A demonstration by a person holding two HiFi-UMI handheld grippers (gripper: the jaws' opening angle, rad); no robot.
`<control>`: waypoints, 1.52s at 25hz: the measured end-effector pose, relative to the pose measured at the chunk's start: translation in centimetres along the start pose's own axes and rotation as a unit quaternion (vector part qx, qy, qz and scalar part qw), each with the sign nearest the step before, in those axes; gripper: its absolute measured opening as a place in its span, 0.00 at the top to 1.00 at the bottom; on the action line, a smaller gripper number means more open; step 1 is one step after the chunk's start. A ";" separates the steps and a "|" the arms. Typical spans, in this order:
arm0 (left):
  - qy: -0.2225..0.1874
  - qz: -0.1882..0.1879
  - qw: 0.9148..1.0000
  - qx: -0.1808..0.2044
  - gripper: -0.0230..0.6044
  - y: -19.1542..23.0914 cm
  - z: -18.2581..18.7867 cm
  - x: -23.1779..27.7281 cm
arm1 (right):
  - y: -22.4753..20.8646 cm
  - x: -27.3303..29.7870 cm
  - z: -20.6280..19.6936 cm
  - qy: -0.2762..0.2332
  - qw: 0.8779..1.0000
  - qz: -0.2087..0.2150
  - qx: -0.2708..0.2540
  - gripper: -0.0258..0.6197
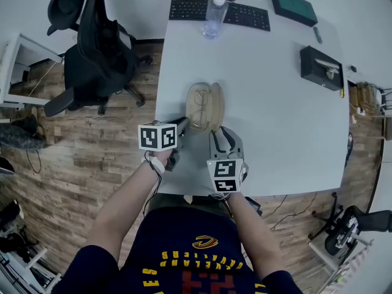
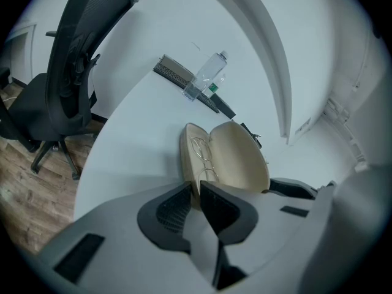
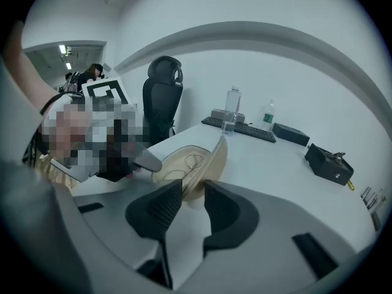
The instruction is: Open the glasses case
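The beige glasses case (image 1: 205,106) lies open on the white table (image 1: 269,121), its lid (image 3: 215,158) standing up on the right side. Thin wire glasses (image 2: 204,153) rest in the base. My left gripper (image 1: 182,123) comes in from the near left, its jaws closed on the base's near rim (image 2: 195,192); one of its fingers (image 3: 147,161) shows on that rim in the right gripper view. My right gripper (image 1: 219,133) sits just short of the case's near end, jaws (image 3: 193,195) partly apart, and the pads touch nothing.
A water bottle (image 1: 214,16) and a keyboard (image 1: 219,12) stand at the table's far end, with a dark green notebook (image 1: 294,6) beside them. A black box (image 1: 321,67) sits at the right. A black office chair (image 1: 92,54) stands on the wooden floor at the left.
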State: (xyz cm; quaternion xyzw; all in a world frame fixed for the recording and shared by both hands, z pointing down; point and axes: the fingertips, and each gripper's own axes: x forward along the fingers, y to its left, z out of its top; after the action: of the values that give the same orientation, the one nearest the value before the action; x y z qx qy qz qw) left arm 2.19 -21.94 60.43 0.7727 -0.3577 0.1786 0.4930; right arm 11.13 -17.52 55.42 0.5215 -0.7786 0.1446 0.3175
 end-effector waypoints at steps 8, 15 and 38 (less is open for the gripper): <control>0.000 0.004 1.000 0.001 0.87 0.1 -0.1 -0.1 | -1.1 0.3 -0.8 -0.002 0.999 -0.002 0.045 0.78; -0.002 0.003 1.000 -0.001 0.87 0.1 -0.1 -0.1 | -2.1 0.8 -2.2 0.013 0.997 0.000 0.081 0.78; -0.002 -0.003 1.000 -0.006 0.85 0.3 -0.2 0.1 | -3.2 2.1 -4.4 0.021 0.988 0.021 0.153 0.78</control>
State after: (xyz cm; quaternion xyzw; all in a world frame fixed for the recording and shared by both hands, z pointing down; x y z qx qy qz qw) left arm 2.05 -21.90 60.79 0.7714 -0.3573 0.1731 0.4973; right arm 15.00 -17.89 59.78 0.5446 -0.7510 0.2794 0.2477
